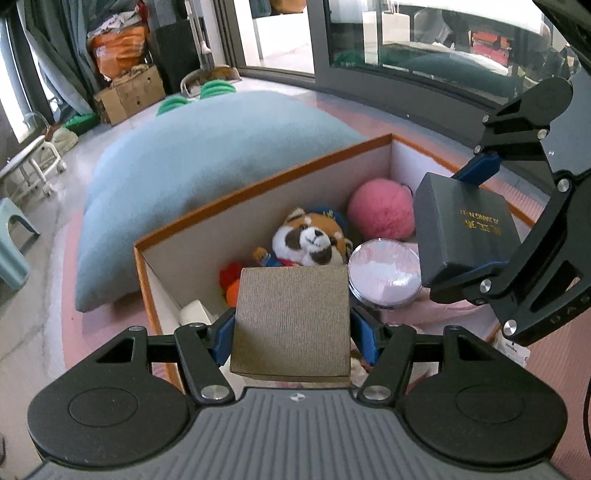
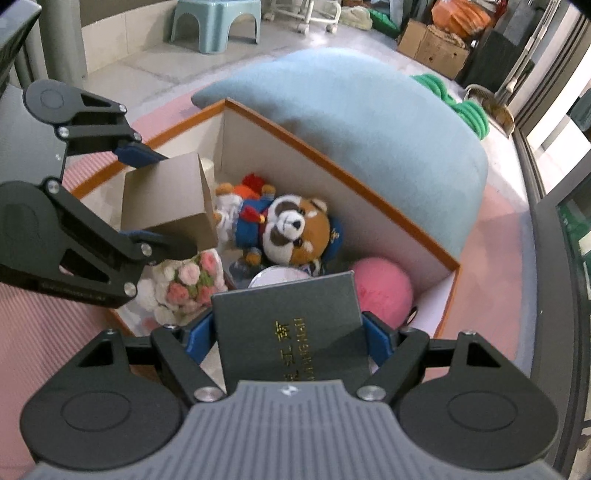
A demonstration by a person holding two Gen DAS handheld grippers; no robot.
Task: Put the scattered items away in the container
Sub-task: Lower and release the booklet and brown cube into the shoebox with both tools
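Note:
My left gripper [image 1: 291,332] is shut on a tan cardboard box [image 1: 291,321], held over the near end of the orange-rimmed white container [image 1: 258,192]. My right gripper [image 2: 291,343] is shut on a dark grey box with gold lettering [image 2: 288,321], held over the container [image 2: 332,188]. Each view shows the other gripper: the right gripper [image 1: 476,218] with its dark box [image 1: 461,229], the left gripper [image 2: 147,195] with its tan box [image 2: 166,199]. Inside the container lie a red panda plush [image 2: 291,229], a pink fluffy ball [image 2: 384,288], a round clear-lidded tin [image 1: 386,273] and a crochet flower bouquet [image 2: 188,284].
A big pale blue cushion [image 1: 207,155] lies against the container's far wall on a pink mat [image 2: 498,229]. Beyond it are a plastic stool [image 2: 216,22], a cardboard box [image 1: 129,92], green ridged toys [image 2: 469,110] and a glass door [image 1: 369,33].

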